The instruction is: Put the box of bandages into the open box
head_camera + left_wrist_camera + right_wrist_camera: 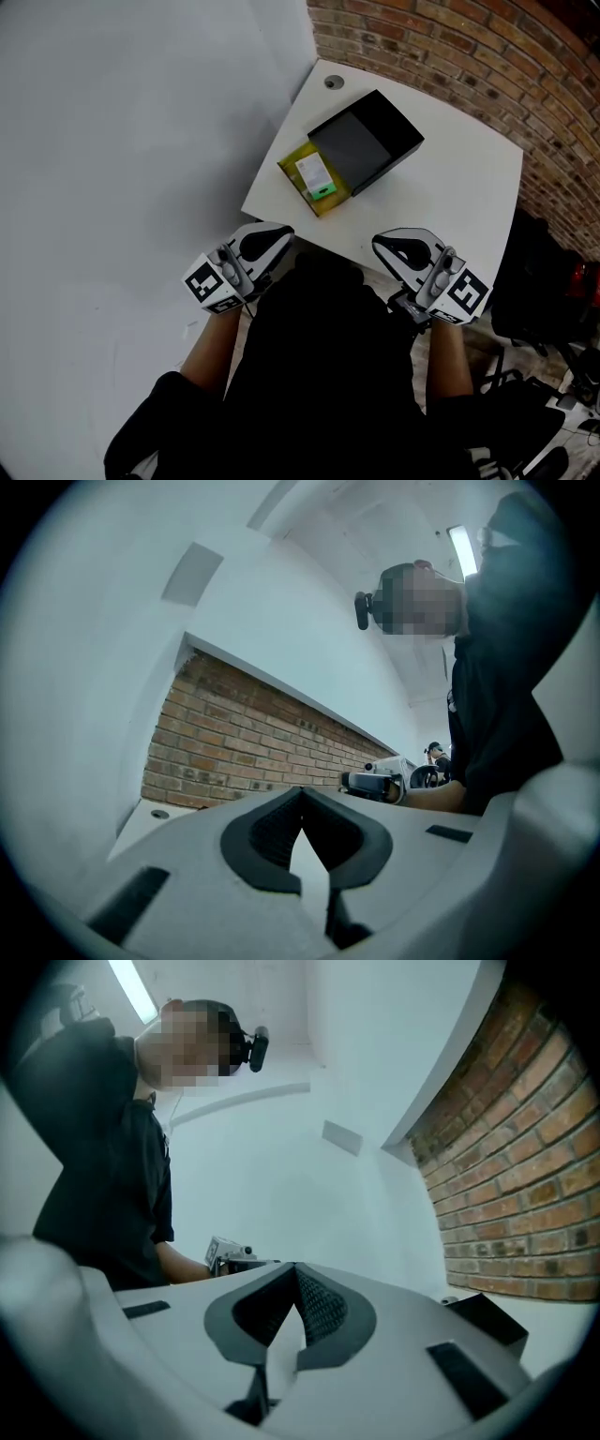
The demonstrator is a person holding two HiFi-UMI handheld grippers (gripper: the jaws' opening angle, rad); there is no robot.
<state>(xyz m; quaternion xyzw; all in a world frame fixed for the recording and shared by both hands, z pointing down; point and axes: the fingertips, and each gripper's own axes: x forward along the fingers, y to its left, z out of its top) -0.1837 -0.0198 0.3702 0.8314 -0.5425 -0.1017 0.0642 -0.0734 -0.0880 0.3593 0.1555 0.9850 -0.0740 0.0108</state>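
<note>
A yellow box of bandages [315,178] with a white and green label lies flat on the white table [450,187]. It touches the near-left side of the open black box [366,141], whose inside shows bare. My left gripper [284,232] hovers at the table's near edge, short of the bandage box, shut with nothing in it. My right gripper [379,243] hangs level with it to the right, also shut and holding nothing. In the left gripper view the closed jaws [301,791] point at the brick wall. The right gripper view has the closed jaws [295,1267] and a corner of the black box [487,1321].
A brick wall [487,56] runs behind the table and a white wall [122,141] stands to the left. A round cable hole [334,82] sits at the table's far corner. Dark bags and gear [553,281] lie on the floor to the right.
</note>
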